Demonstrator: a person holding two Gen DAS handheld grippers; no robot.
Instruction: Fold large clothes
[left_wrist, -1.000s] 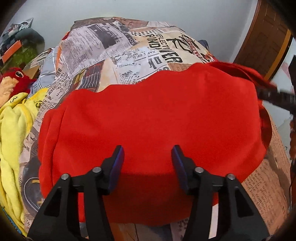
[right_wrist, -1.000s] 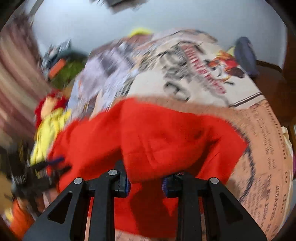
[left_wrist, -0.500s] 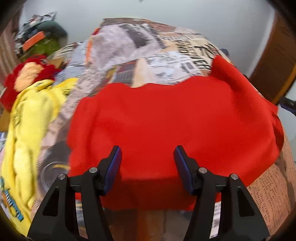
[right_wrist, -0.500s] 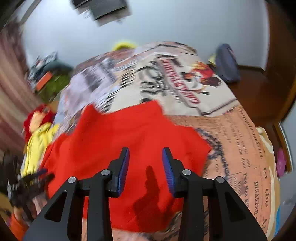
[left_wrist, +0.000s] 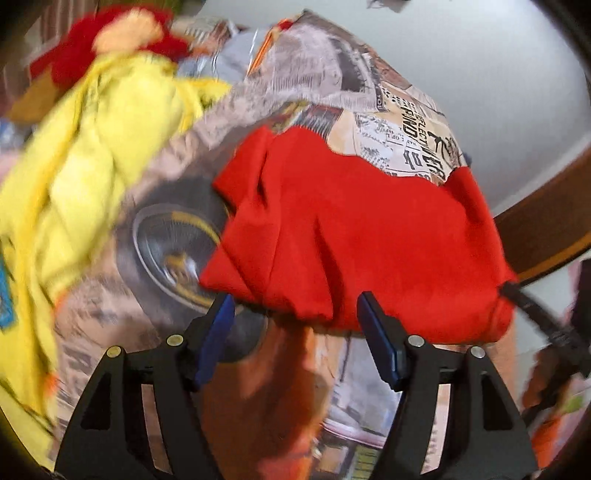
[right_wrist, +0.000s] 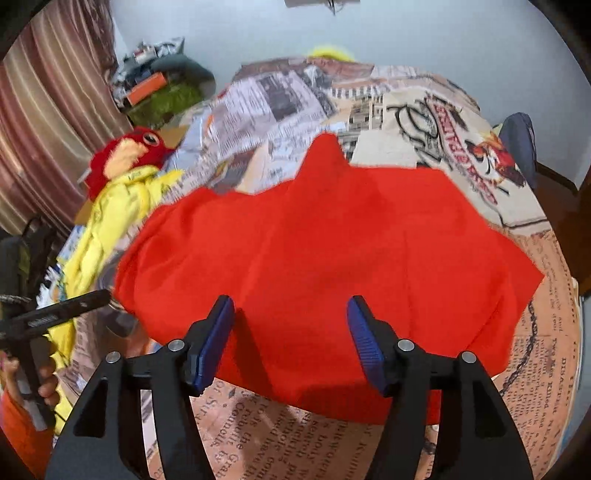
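A large red garment lies folded on the newspaper-print bedspread; it also shows in the left wrist view, with creases at its left end. My left gripper is open and empty, its jaws wide apart just at the garment's near left edge. My right gripper is open and empty, hovering over the garment's near edge. The left gripper's body shows at the left of the right wrist view.
A yellow garment lies bunched to the left of the red one, with a red plush toy behind it. Curtains hang at far left. A cluttered pile and a blue bag sit past the bed.
My right gripper let go of the red garment and opened wide. My left gripper swung left toward the garment's left end, staying open. The garment now lies flatter.
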